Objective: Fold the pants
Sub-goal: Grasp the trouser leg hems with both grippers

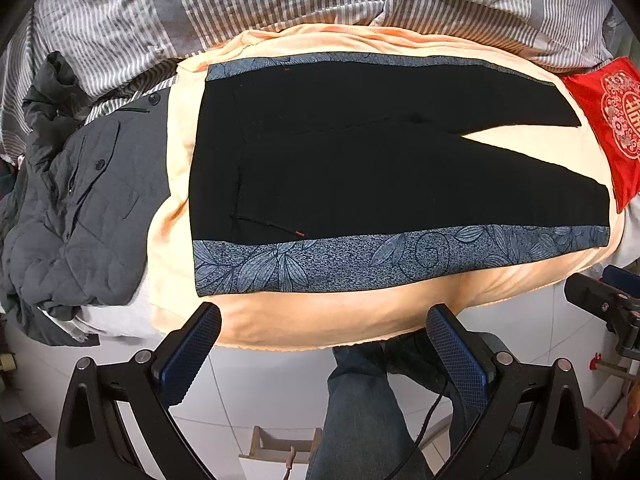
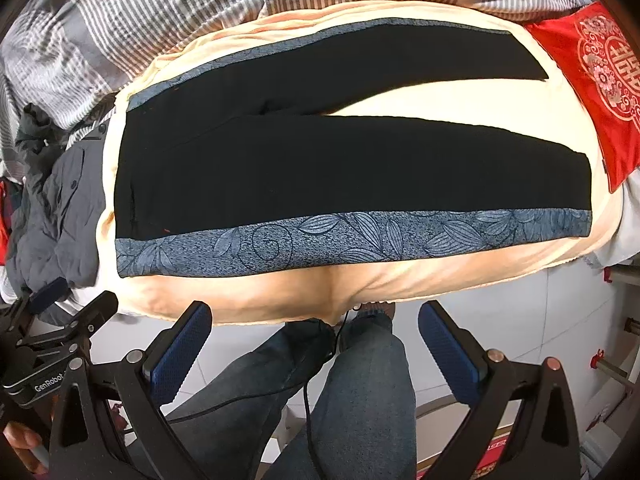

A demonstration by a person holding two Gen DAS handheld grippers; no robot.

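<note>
Black pants with blue leaf-patterned side bands lie flat on a peach blanket, waistband to the left and both legs spread apart toward the right. The same pants fill the right wrist view. My left gripper hovers open over the blanket's near edge, below the near patterned band, touching nothing. My right gripper is also open, off the bed's near edge, with nothing between its blue pads. The left gripper's body shows at the lower left of the right wrist view.
A dark grey quilted jacket is heaped left of the pants. A red embroidered cushion lies by the leg ends. Striped grey bedding lies behind. A person's jeans-clad legs and a black cable stand on white floor tiles below.
</note>
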